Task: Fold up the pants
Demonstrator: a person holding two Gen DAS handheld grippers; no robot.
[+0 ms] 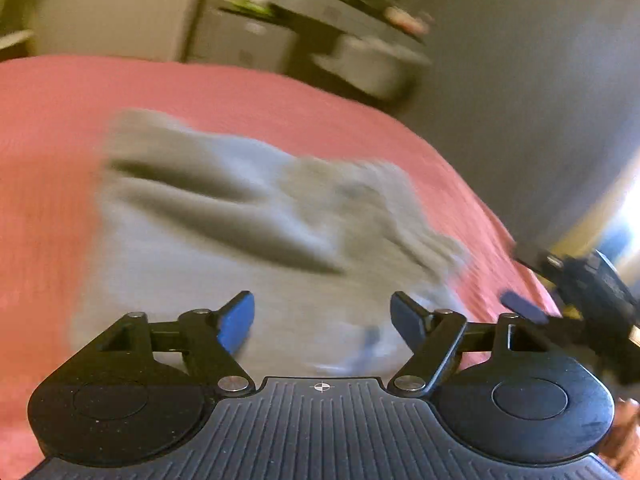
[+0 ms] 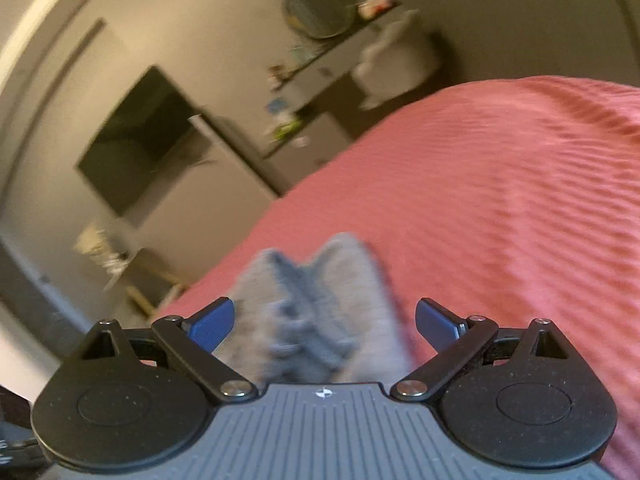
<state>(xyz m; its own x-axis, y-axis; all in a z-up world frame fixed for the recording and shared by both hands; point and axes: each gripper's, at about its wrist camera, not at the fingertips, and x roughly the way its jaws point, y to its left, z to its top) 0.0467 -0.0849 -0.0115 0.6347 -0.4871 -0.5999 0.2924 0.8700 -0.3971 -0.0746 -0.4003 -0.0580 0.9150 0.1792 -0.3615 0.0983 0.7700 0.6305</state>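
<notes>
Both tongs stand with their blue pads apart and nothing pinched between them: the left gripper (image 1: 322, 320) hovers over the near part of the grey pants (image 1: 240, 232), and the right gripper (image 2: 324, 326) sits with a bunched end of the same cloth in the gap of its jaws, the pads clear of the fabric on either side. From there, by size: the pink bedspread (image 1: 52, 152) fills most of both views, a ribbed cover that carries the pants and runs off past the edges of the frames. On it the pants lie spread in the left wrist view, rumpled, with 2 dark folds crossing the cloth and a lighter crumpled part toward the far right; the whole garment is smeared by blur, so seams and waistband cannot be made out. In the right wrist view only a small puckered piece of the pants (image 2: 312, 304) shows, with a darker gathered strip down its middle, resting on the bedspread near its edge. Beyond the bed, a dark screen (image 2: 136, 140) hangs on the pale wall, and a grey cabinet (image 2: 320, 80) carries small blurred clutter and a round dish on top. At the right edge of the left wrist view the right gripper (image 1: 524, 308) appears again as a black body with 1 blue pad, just beside the cloth's corner, over the bedspread.
</notes>
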